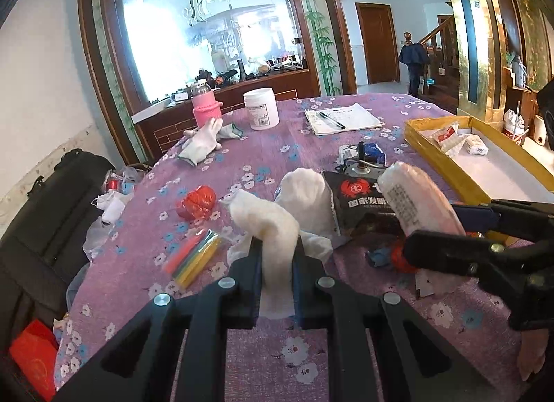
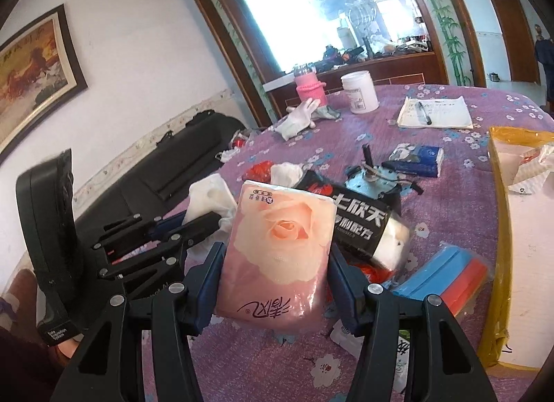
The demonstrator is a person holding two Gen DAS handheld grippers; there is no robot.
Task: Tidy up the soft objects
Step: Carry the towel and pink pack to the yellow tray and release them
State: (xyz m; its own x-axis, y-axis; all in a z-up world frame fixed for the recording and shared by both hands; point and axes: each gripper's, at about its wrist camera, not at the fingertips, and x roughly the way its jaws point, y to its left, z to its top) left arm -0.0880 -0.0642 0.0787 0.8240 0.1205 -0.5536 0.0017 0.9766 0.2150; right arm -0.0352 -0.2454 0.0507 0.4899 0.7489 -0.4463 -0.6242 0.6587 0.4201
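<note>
Above the desk (image 1: pixel 311 146) with its purple flowered cloth, the left gripper (image 1: pixel 277 263) has its fingers clamped on a white sock (image 1: pixel 266 225) lifted off the clutter, while beside it the right gripper (image 2: pixel 277 274) squeezes a pink rose-printed tissue pack (image 2: pixel 280 249) held upright between its fingers.

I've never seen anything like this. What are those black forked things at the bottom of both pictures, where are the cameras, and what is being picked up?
No robot here: a person holds a hand tool with two fingers in each hand, each with a camera looking along them. In the left tool's picture, the left gripper is clamped on a white sock. In the right tool's picture, the right gripper squeezes a pink tissue pack. On the purple flowered tablecloth lie white gloves, a white jar, a notepad with a pen and a yellow box.
</note>
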